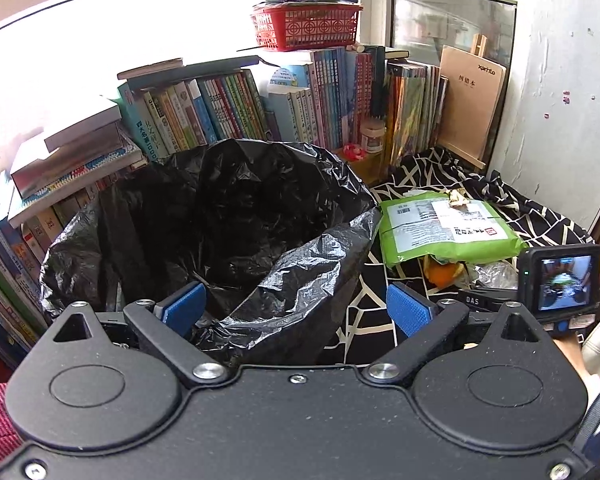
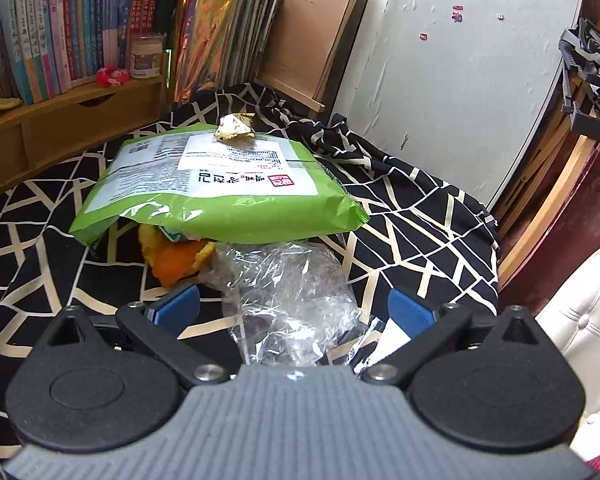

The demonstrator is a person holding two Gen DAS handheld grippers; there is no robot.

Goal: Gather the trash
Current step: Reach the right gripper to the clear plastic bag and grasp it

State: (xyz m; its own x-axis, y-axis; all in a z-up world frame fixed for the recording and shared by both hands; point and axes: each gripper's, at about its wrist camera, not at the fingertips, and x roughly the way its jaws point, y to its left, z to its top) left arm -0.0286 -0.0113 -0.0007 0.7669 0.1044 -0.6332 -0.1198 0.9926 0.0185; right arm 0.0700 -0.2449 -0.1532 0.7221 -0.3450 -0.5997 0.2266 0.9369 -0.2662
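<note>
crumpled clear plastic wrap (image 2: pixel 288 304) looks light, soft, slippery; right gripper (image 2: pixel 296 308) fingers wide around it, pinch the bunched middle.

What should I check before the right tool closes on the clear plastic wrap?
1. Right tool open: ok.
2. Clear plastic wrap between its pads: ok.
3. Pads touching the wrap: cannot tell.
4. Orange peel outside the jaws: ok.
5. Black trash bag mouth open: ok.
6. Left tool gripping the bag rim: not ok, pads clear of it.
</note>
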